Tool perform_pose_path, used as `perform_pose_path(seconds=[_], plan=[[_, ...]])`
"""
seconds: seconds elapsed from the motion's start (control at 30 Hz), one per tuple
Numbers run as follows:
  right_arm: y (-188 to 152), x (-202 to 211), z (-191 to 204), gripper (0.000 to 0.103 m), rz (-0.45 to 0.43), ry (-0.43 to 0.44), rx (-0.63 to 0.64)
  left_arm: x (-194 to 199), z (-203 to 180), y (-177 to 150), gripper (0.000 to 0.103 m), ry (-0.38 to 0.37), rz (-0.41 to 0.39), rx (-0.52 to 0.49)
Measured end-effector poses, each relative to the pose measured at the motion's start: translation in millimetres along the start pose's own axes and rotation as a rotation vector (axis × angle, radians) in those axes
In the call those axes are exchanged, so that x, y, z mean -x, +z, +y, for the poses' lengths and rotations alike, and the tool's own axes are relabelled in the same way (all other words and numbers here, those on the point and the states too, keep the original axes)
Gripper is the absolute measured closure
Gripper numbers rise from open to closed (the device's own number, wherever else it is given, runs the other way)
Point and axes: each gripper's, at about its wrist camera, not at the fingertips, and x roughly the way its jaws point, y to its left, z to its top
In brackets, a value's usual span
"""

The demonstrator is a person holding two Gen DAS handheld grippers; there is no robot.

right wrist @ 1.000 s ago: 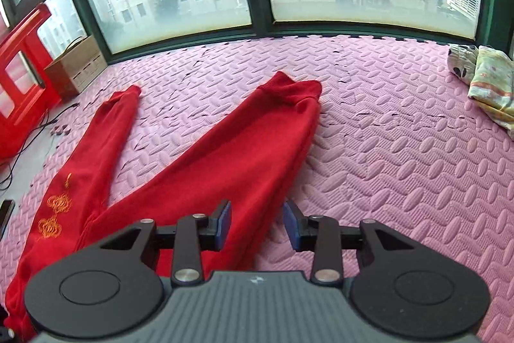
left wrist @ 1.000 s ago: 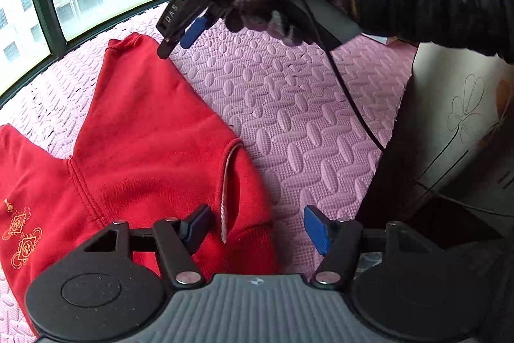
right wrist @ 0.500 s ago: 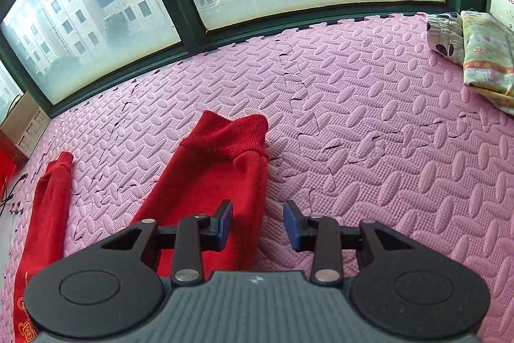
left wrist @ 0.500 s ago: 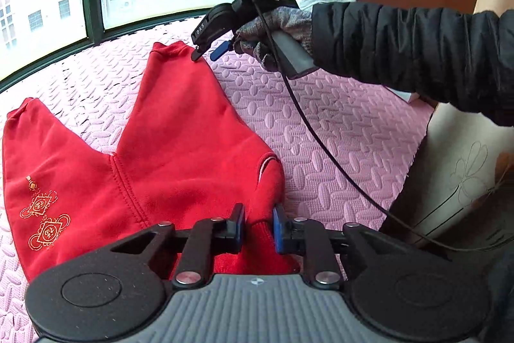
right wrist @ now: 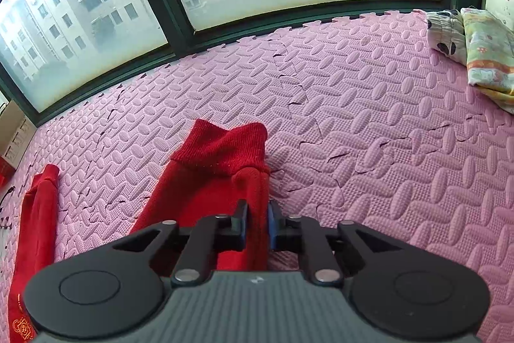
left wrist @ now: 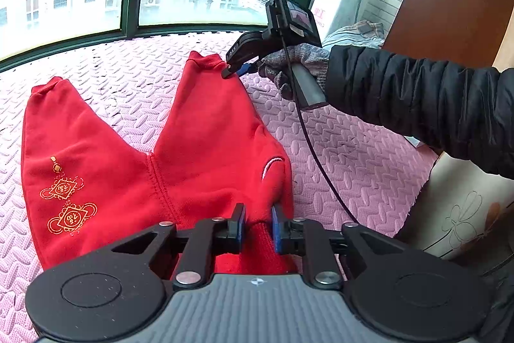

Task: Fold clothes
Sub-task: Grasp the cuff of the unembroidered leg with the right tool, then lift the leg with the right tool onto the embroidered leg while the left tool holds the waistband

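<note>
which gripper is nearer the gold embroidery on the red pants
Left. The left gripper grips the waistband of the red pants, beside the gold embroidery; the right gripper, closing, pinches the far leg cuff.

Open pink mat (right wrist: pixel 369 124), folded cloths (right wrist: pixel 475 53) far right

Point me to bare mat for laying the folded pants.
Free: pink mat between the red pants leg cuff, the window frame and the folded bedding. Narrower wedge between the two legs. Crowded: the near right edge, by the sleeve and cable.
</note>
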Motion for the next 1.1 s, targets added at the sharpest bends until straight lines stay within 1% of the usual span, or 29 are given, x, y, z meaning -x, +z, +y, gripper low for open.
perform_pose_path(seconds=[0.13, 0.23, 0.4, 0.5, 0.53, 0.77, 0.97, 1.0, 1.03, 1.07, 1.1], plan=[[6, 7, 7, 0.094, -0.017, -0.002, 0.003, 4, 0, -3, 0.086, 0.001, -0.014, 0.02], [12, 16, 20, 0.094, -0.036, -0.005, 0.026, 11, 2, -6, 0.087, 0.007, -0.032, 0.046], [26, 32, 54, 0.095, -0.067, -0.003, 0.072, 27, 9, -16, 0.087, 0.023, -0.063, 0.097], [33, 38, 74, 0.095, -0.082, 0.002, 0.096, 38, 20, -23, 0.088, 0.034, -0.088, 0.146], [36, 41, 89, 0.095, -0.094, 0.006, 0.108, 42, 23, -26, 0.088, 0.039, -0.097, 0.162], [43, 43, 160, 0.095, -0.136, 0.04, 0.156, 68, 47, -49, 0.089, 0.07, -0.154, 0.265], [35, 34, 225, 0.095, -0.152, 0.058, 0.241, 82, 60, -68, 0.09, 0.091, -0.18, 0.336], [34, 33, 229, 0.095, -0.152, 0.059, 0.246, 84, 62, -71, 0.09, 0.095, -0.183, 0.344], [31, 29, 245, 0.095, -0.147, 0.06, 0.27, 86, 64, -73, 0.09, 0.098, -0.186, 0.353], [28, 26, 254, 0.095, -0.144, 0.06, 0.282, 88, 66, -75, 0.092, 0.101, -0.189, 0.362], [26, 23, 263, 0.095, -0.142, 0.06, 0.294, 90, 68, -77, 0.096, 0.103, -0.194, 0.368]])
